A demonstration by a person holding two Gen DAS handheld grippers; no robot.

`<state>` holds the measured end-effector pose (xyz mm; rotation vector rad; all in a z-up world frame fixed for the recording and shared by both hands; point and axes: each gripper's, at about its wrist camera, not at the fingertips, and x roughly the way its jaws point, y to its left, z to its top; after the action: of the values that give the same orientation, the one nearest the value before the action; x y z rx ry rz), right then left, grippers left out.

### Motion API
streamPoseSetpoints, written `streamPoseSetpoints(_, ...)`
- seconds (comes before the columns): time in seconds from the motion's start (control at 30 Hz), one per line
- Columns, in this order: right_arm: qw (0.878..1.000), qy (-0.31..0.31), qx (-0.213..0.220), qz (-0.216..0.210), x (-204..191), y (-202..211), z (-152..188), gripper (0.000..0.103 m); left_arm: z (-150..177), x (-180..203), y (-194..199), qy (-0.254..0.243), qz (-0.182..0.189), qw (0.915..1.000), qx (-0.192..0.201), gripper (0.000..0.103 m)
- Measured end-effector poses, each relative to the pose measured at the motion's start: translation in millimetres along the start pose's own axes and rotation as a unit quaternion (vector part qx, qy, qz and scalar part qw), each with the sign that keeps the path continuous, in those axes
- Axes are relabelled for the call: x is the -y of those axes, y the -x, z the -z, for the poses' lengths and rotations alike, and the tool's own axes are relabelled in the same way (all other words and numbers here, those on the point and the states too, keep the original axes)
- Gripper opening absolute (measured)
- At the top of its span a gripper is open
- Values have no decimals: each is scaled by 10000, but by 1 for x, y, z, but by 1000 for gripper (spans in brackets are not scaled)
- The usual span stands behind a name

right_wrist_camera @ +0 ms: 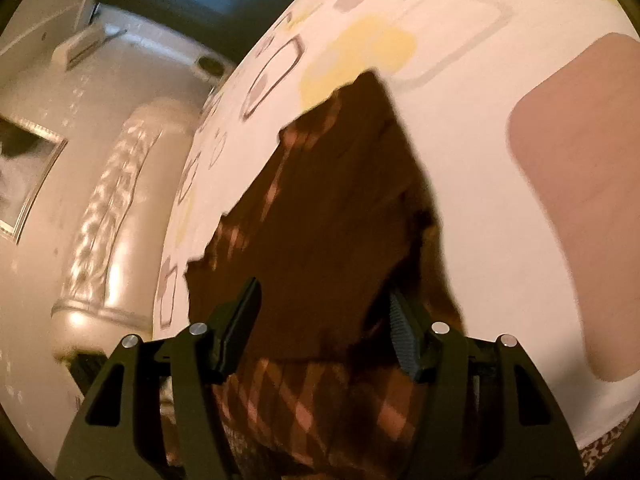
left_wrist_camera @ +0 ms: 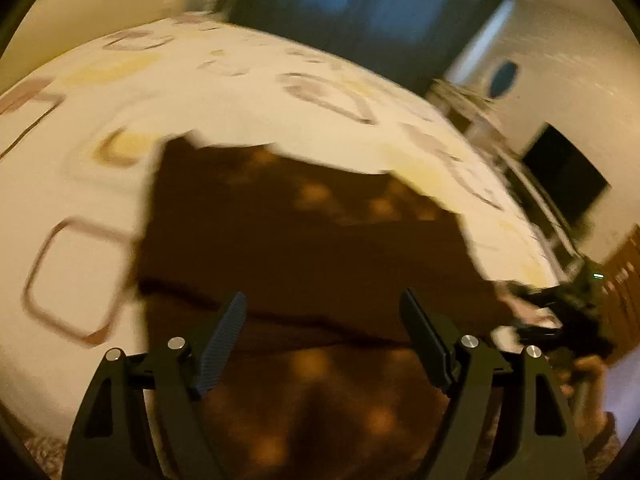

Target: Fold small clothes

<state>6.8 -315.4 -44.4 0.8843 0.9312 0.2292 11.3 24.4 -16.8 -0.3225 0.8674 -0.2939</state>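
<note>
A dark brown garment with an orange check pattern [left_wrist_camera: 304,240] lies spread on the bed sheet [left_wrist_camera: 80,184], part of it folded over along a crease near me. My left gripper [left_wrist_camera: 325,312] hovers over the near part with its jaws wide apart and no cloth pinched. In the right wrist view the same garment [right_wrist_camera: 328,208] stretches away from my right gripper [right_wrist_camera: 324,308]. Its jaws stand apart over the cloth, and a raised fold covers the tip of the right finger [right_wrist_camera: 404,332]. The right gripper [left_wrist_camera: 560,312] also shows, blurred, at the garment's right edge.
The sheet [right_wrist_camera: 500,200] is white with brown and yellow squares. A carved cream headboard [right_wrist_camera: 104,220] runs along one side of the bed. A dark wardrobe [left_wrist_camera: 360,20] and a dark screen [left_wrist_camera: 564,176] stand beyond the bed's far edge.
</note>
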Motion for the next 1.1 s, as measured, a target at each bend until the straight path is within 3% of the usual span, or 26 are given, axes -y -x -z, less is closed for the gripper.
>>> streamPoseSetpoints(0.13,9994,-260,-60,206,9,-3,-3,61,8,-43,-7,571,-269,9979,-164,78)
streamPoseSetpoints(0.27,9991,-348,-202,163,18,-10,2,58,3,-53,-10,719,-260,9969,-194,78)
streamPoseSetpoints(0.33,9989,-340,-214,259,21,-14,3,37,3,-51,-11,671,-267,9972,-208,78)
streamPoseSetpoints(0.37,9987,-306,-262,322,22,-16,3,15,3,-49,-12,637,-281,9974,-199,78)
streamPoseSetpoints(0.4,9984,-236,-312,398,22,-19,3,4,4,-49,-11,610,-293,9975,-189,78)
streamPoseSetpoints(0.47,9976,20,-322,618,14,-20,4,4,4,-51,-9,602,-314,9975,-171,78)
streamPoseSetpoints(0.57,9980,289,-288,474,-10,-19,-3,4,6,-58,-9,692,-397,9967,-157,78)
streamPoseSetpoints(0.63,9985,491,-147,182,-36,-14,-13,4,8,-62,-12,779,-459,9957,-194,78)
streamPoseSetpoints(0.73,9954,754,151,-579,-71,5,-26,4,9,-70,-13,858,-564,9946,-177,78)
streamPoseSetpoints(0.8,9933,801,278,-791,-72,13,-30,4,9,-72,-12,861,-652,9941,-136,78)
streamPoseSetpoints(0.9,9965,531,263,-590,-34,11,-28,4,8,-83,-10,1010,-887,9909,-52,78)
streamPoseSetpoints(1.03,9989,151,-246,376,43,-12,-9,4,5,-94,-10,1133,-1024,9883,-33,78)
streamPoseSetpoints(1.1,9993,62,-289,217,58,-14,-4,3,2,-96,-10,1153,-1145,9867,-4,78)
